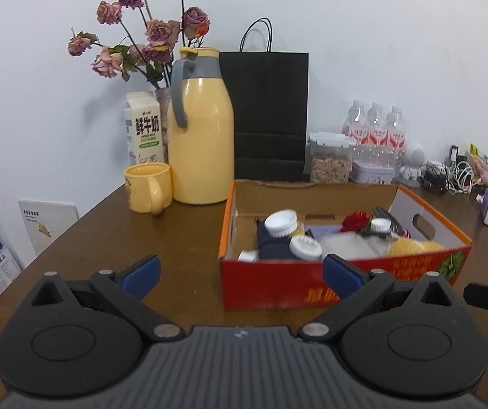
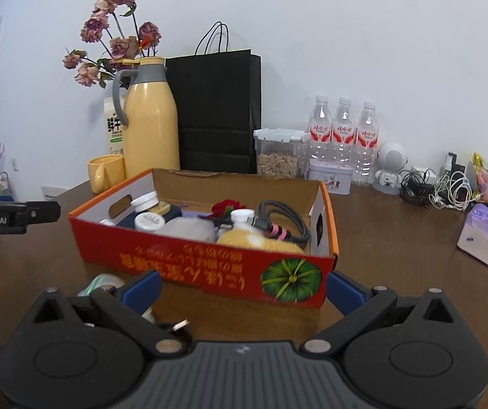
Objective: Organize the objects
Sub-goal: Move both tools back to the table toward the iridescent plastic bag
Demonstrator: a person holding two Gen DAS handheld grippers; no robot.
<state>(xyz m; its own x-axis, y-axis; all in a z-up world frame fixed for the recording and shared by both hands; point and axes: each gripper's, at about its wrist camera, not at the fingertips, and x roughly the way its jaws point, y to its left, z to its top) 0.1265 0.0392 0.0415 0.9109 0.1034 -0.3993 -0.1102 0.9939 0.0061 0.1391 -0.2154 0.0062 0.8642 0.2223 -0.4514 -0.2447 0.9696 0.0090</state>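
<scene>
A red and orange cardboard box stands on the brown table. It holds white-capped bottles, a red rose, a yellow sponge, a grey cloth and a coiled black cable. My left gripper is open and empty, just in front of the box's left corner. My right gripper is open and empty, in front of the box's near wall. A clear tape roll and a small black item with a metal tip lie by its left finger.
At the back stand a yellow thermos, yellow mug, milk carton, dried roses, black paper bag, a nut jar, three water bottles, a tin, tangled cables and a tissue pack.
</scene>
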